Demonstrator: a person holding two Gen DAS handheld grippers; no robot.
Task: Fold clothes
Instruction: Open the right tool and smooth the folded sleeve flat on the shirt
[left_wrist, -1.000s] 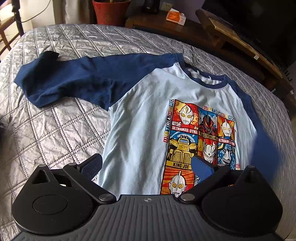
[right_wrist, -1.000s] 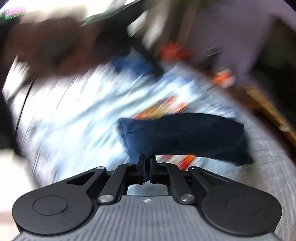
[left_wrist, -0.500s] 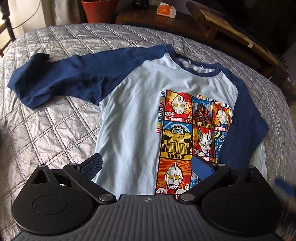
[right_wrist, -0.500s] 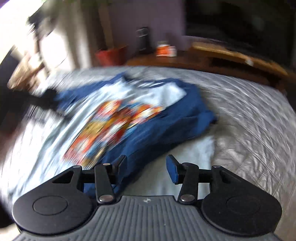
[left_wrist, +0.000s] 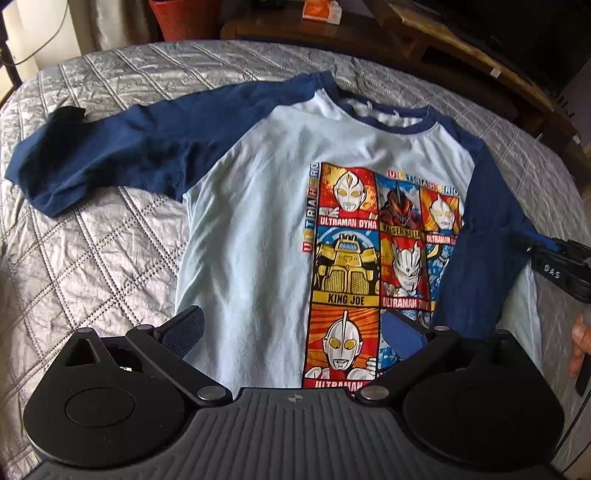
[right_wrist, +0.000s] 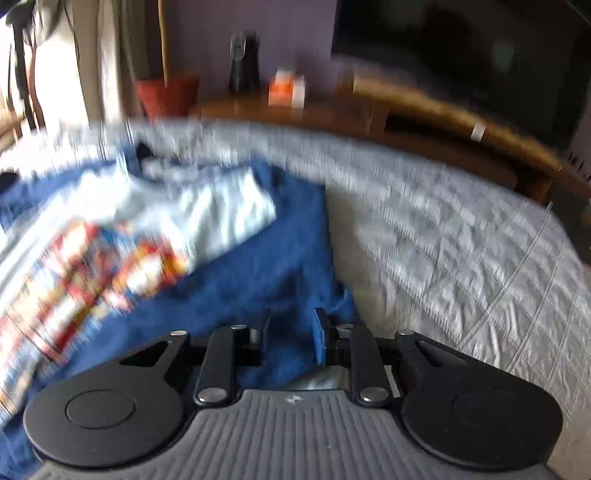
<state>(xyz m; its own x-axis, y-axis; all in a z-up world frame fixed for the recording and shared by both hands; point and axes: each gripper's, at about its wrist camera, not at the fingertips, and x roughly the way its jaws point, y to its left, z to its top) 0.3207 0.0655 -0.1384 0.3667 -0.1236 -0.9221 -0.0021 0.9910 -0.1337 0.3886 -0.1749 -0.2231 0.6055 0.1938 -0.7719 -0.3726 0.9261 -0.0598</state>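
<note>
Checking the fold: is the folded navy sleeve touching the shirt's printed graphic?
Touching. In the left wrist view the folded navy sleeve lies flat over the printed graphic, covering its right edge.

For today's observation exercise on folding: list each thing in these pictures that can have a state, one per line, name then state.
shirt: face up on the quilt, print showing, body not yet folded.
left sleeve: spread out flat to the side, unfolded.
right sleeve: folded in over the shirt front.
left gripper: open, hovering over the hem, holding nothing.
right gripper: jaws closing above the right sleeve, pads not yet gripping.
</note>
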